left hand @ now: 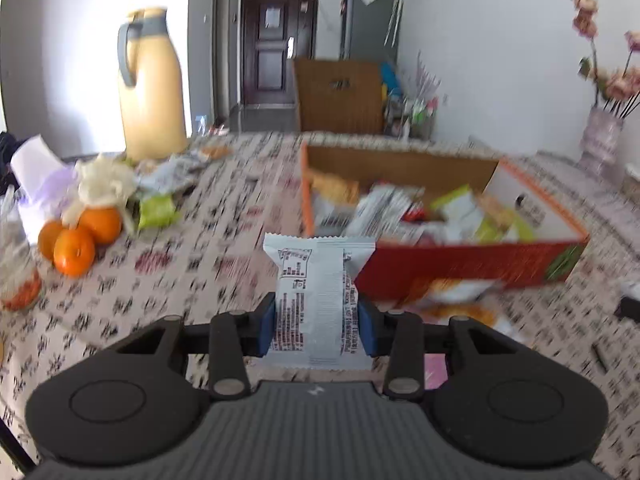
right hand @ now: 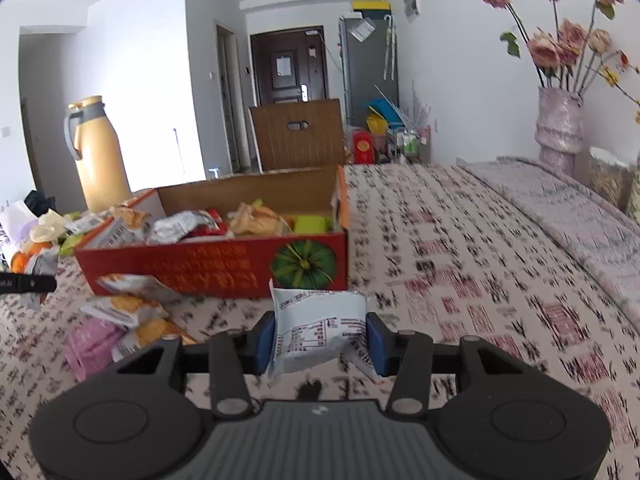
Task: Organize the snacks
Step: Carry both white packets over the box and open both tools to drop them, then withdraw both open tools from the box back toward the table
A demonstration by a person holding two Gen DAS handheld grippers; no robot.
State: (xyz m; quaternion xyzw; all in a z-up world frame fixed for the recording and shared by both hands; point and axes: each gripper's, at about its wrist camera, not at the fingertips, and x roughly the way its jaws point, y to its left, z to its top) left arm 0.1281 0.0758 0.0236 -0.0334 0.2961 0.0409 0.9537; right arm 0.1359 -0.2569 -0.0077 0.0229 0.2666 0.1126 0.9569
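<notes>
Tablecloth (right hand: 460, 264): woven cloth, matt, printed pattern.
Box (right hand: 224, 268): cardboard, glossy red print outside, raw brown matt inside.
Packet (left hand: 320, 292) in left gripper: thin plastic film, white, slight sheen, crimped ends.
Packet (right hand: 316, 332) in right gripper: same film, creased.
Pads (left hand: 267, 328): blue, matt, rubbery look.
Gripper body (left hand: 316, 432): black and grey plastic, matt, ribbed.
Jug (left hand: 150, 88): smooth yellow plastic, grey handle.
Oranges (left hand: 76, 240): glossy, finely pitted peel.
Vase (right hand: 560, 128): rough, glittery surface.
</notes>
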